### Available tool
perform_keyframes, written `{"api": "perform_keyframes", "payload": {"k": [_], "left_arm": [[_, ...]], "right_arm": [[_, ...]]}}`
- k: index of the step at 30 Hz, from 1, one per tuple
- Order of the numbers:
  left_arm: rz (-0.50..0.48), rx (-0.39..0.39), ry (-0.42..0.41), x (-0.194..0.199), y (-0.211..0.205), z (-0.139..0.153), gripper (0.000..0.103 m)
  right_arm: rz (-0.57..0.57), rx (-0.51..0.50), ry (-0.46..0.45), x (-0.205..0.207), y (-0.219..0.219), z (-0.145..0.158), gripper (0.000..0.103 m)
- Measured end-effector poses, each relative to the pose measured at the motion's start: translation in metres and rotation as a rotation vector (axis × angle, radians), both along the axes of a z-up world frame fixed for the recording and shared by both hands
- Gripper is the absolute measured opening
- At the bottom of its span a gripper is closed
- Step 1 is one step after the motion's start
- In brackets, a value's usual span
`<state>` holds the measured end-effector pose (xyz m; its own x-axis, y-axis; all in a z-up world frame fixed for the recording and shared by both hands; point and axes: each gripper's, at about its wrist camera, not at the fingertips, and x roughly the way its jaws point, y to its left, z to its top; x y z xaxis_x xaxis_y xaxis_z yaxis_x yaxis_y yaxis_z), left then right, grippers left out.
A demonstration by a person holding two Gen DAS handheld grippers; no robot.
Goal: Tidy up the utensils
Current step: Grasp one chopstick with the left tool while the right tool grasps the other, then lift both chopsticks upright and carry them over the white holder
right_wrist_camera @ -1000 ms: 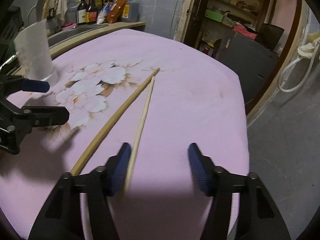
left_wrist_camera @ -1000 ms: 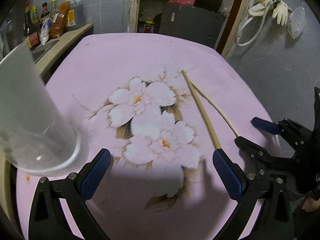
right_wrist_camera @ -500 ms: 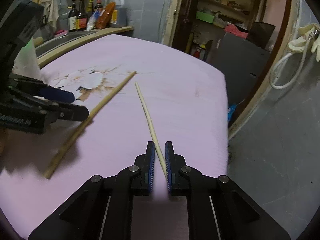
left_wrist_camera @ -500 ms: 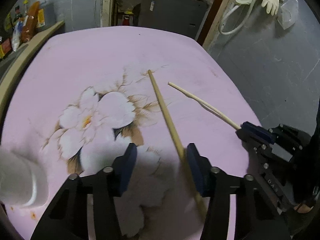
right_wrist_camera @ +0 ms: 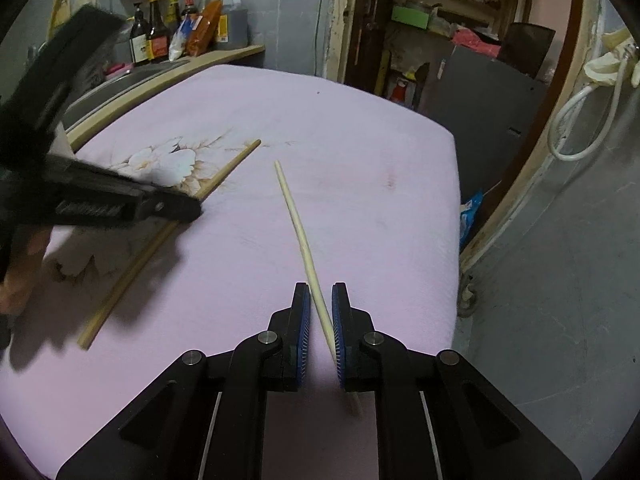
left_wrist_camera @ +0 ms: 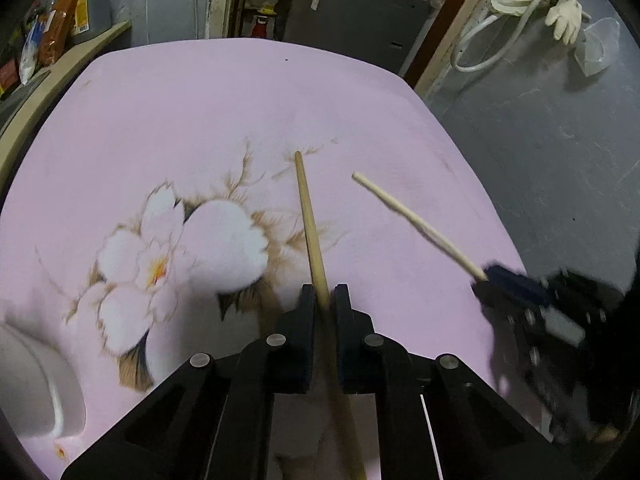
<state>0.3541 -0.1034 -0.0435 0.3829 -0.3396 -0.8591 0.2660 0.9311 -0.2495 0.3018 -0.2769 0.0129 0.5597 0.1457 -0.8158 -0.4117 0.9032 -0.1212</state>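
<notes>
Two wooden chopsticks are on the pink flowered cloth (left_wrist_camera: 200, 120). My left gripper (left_wrist_camera: 322, 292) is shut on the darker chopstick (left_wrist_camera: 308, 216), which points away from me. In the right wrist view this gripper (right_wrist_camera: 192, 208) and its chopstick (right_wrist_camera: 228, 168) are at the left. My right gripper (right_wrist_camera: 320, 296) is shut on the paler, thinner chopstick (right_wrist_camera: 296, 220), which points forward over the cloth. In the left wrist view that chopstick (left_wrist_camera: 416, 224) and the right gripper (left_wrist_camera: 486, 276) are at the right. A white cup (left_wrist_camera: 28, 384) stands at the lower left.
Bottles and packets (right_wrist_camera: 180, 32) stand on a counter beyond the table's far left. The table's right edge (right_wrist_camera: 456, 216) drops to a grey floor. A dark cabinet (left_wrist_camera: 352, 12) and a hose with gloves (left_wrist_camera: 532, 4) lie beyond the far edge.
Both grippers went from open to shut, each on a chopstick. The left gripper moved right, away from the cup. The pale chopstick has swung away from the darker one.
</notes>
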Motion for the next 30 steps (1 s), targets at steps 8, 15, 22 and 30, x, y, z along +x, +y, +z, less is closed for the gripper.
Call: {"api": "perform_keyframes", "payload": {"k": [8,15,22,30], "left_arm": [[-0.045,0.025,0.034,-0.024,0.006,0.005,0.006],[-0.037,0.030,0.041,-0.031,0.001,0.008,0.005],[0.008,-0.114,-0.012,-0.051,0.019,0.018,0.004],[0.075,-0.192,-0.343,-0.102,0.040,0.067,0.004]], "right_arm": [[0.019,-0.007,0.102,0.041,0.019,-0.006,0.011],[-0.002,0.050,0.150,0.052,0.024,-0.006,0.004],[-0.024,0.214,0.033,0.013,0.015,0.014,0.003],[-0.035,0.424,-0.276,-0.059,0.014,0.053,0.003]]}}
